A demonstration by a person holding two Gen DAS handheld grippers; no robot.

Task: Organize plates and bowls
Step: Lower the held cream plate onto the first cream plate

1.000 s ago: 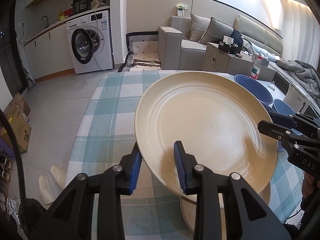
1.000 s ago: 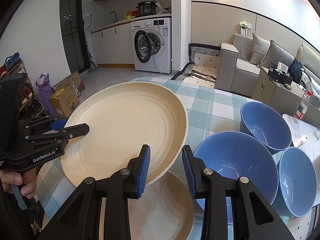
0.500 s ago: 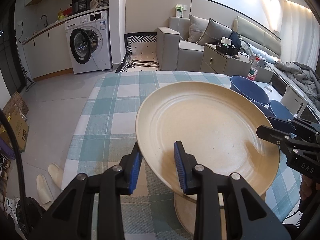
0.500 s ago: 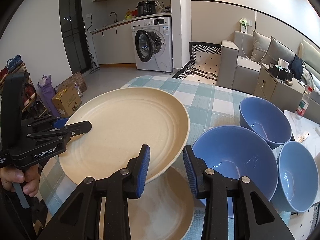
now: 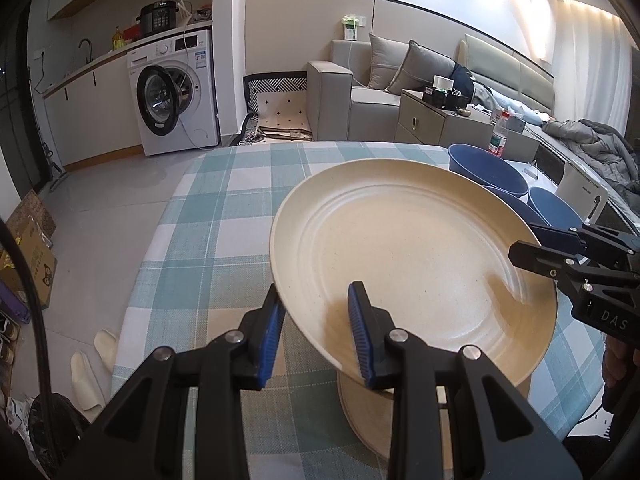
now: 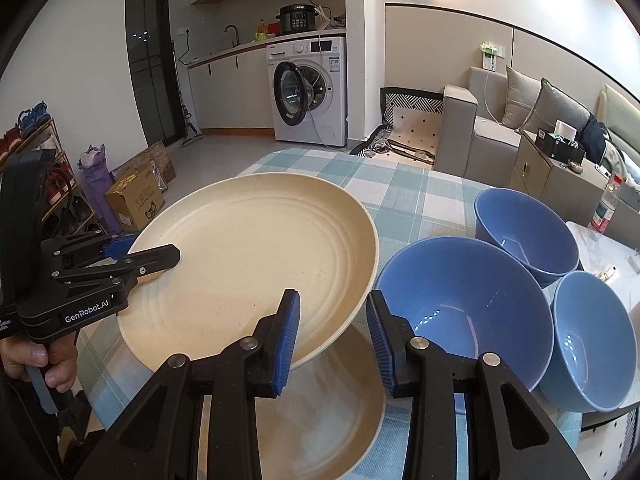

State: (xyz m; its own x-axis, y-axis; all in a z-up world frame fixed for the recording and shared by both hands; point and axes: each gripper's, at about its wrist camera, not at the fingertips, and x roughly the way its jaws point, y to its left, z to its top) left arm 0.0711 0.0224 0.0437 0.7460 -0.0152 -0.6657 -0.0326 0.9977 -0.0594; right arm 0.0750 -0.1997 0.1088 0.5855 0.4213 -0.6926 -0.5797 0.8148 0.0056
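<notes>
Checked cloth covers the tabletop (image 5: 208, 240). Nearest, both tongs point down at a slant: the left tongs (image 5: 316, 330) and the right tongs (image 6: 334, 340) each clench the rim of one cream plate (image 6: 256, 264), held tilted over a second plate (image 6: 320, 420). Beyond, three blue bowls (image 6: 464, 304) stand close together.

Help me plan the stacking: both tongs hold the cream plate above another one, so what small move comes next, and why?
Probably lower it straight down. The left tongs and right tongs each grip a rim of the raised cream plate, which hangs above and apart from the second plate on the checked tablecloth. Keep it clear of the nearest blue bowl.
</notes>
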